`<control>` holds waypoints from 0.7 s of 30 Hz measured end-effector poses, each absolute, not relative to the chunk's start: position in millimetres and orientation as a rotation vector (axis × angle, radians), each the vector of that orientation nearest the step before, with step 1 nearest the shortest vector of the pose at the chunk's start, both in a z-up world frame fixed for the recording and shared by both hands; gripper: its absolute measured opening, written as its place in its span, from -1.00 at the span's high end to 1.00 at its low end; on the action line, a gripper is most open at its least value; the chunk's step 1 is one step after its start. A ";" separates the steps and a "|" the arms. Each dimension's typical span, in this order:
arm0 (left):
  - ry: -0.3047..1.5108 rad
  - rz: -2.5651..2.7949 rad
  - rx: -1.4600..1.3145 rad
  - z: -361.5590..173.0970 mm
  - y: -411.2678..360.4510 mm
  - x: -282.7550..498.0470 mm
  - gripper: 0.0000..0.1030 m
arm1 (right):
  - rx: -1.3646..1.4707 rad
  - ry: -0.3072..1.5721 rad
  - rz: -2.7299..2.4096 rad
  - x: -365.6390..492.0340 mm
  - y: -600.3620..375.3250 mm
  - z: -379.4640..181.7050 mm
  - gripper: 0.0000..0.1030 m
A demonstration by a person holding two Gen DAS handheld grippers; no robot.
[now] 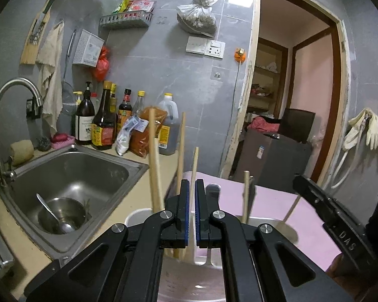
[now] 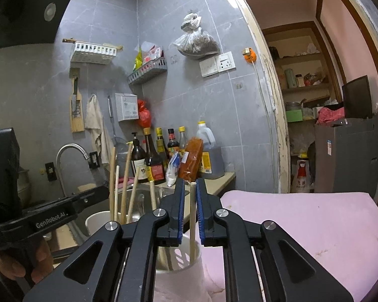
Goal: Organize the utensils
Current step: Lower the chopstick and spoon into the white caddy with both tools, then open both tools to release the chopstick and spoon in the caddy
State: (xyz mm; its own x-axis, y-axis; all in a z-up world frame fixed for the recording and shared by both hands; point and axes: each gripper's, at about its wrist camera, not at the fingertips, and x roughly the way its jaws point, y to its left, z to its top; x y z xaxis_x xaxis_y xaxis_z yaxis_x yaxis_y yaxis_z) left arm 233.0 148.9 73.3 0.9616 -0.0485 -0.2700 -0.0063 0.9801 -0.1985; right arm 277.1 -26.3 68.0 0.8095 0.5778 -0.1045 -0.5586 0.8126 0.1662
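In the left wrist view my left gripper point(image 1: 192, 183) is nearly shut, its blue pads a narrow gap apart around the rim of a white utensil holder point(image 1: 138, 216) that holds several wooden chopsticks point(image 1: 155, 161). My right gripper point(image 2: 190, 183) is closed around a single pale chopstick point(image 2: 192, 216) that stands upright with its lower end inside a second white slotted holder point(image 2: 181, 259). The first holder point(image 2: 98, 221) with its chopsticks point(image 2: 126, 176) stands to the left in the right wrist view, beside the left gripper's body point(image 2: 53, 214).
A steel sink point(image 1: 70, 176) with a bowl and spoon point(image 1: 60, 216) lies left. Sauce bottles point(image 1: 105, 120) and an oil jug point(image 1: 167, 123) line the counter's back. A pink foam pad point(image 2: 302, 226) covers the surface at right. An open doorway point(image 1: 294, 100) is beyond.
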 end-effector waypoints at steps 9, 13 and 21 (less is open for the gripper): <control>0.277 -0.072 -0.191 81.3 132.1 220.7 0.95 | 0.132 0.129 0.573 260.1 -38.3 76.5 0.48; 0.283 -0.093 -0.194 84.0 124.7 213.9 0.79 | 0.132 0.125 0.538 249.2 -51.5 80.2 0.31; 0.277 -0.122 -0.205 89.1 108.5 189.1 0.24 | 0.106 0.149 0.452 217.2 -89.9 86.1 -0.01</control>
State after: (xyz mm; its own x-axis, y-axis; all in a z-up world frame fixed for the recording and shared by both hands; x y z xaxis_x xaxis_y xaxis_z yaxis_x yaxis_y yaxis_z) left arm 189.1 108.5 89.1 0.9546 -0.1473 -0.2588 0.0910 0.9718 -0.2176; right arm 217.2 -89.9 86.1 0.8891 0.4418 -0.1196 -0.4264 0.8945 0.1345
